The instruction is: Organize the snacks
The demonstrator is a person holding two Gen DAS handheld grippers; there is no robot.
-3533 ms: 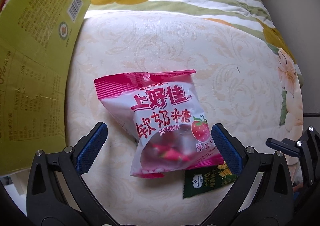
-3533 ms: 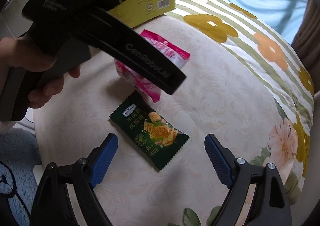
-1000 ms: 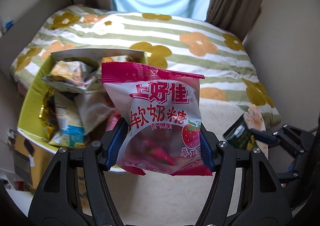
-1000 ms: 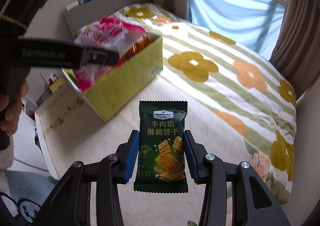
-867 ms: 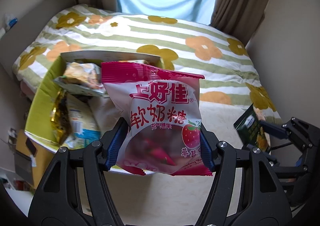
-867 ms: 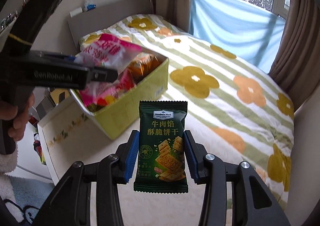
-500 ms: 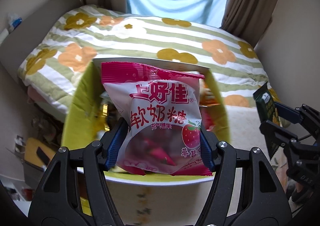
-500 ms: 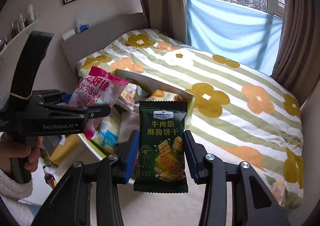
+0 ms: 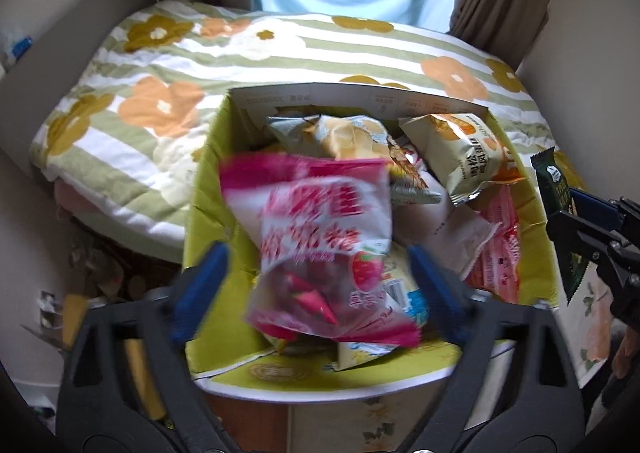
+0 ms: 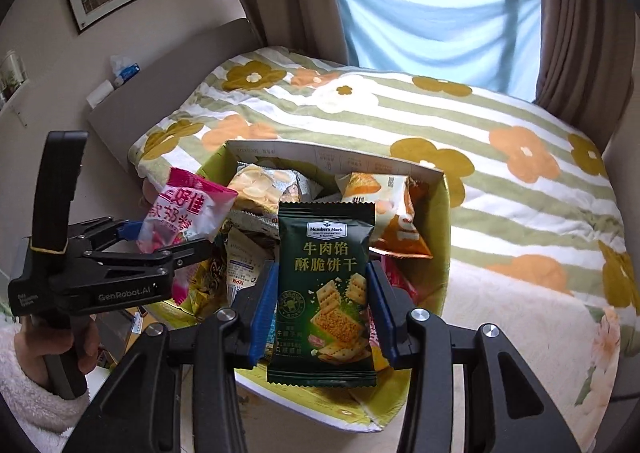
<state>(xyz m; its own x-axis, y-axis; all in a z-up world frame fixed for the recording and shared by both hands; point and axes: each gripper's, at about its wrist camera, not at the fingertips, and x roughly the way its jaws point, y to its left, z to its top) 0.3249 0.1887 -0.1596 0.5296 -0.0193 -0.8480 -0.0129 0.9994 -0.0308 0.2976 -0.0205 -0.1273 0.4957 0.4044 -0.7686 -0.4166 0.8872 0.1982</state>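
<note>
Two packets are up over the snack box at once, so this step is abt dropping each one inside w/o snagging the rim.

Left wrist view: the left gripper (image 9: 316, 285) has its blue pads spread wide, clear of the pink strawberry soft-candy bag (image 9: 320, 249) on both sides. The bag is motion-blurred, apparently loose between the jaws and falling over the yellow-green cardboard box (image 9: 208, 189), which is already crowded w/ pale crisp and biscuit packets (image 9: 460, 157). Judgement: keep the jaws wide and hold position over the box's near-left part till the bag settles, then lift straight up; sweeping sideways could catch the left wall. The dark green packet shows at the right edge, near the box's right wall.

Right wrist view: the right gripper (image 10: 322, 305) is clamped on the dark green foil beef-cracker packet (image 10: 326, 293), pads pressing both long edges, packet upright, in front of the box's near rim. I can't tell whether it's fully over the opening yet. The left gripper sits off to the left w/ the pink bag at its tips, above the box's left side. Judgement: move fwd until the packet clears the near rim, aim for the gap near the orange packet (image 10: 396, 221), lower a bit, then release; letting go too soon risks it sliding off onto the flowered striped bedspread (image 10: 520, 181).
</note>
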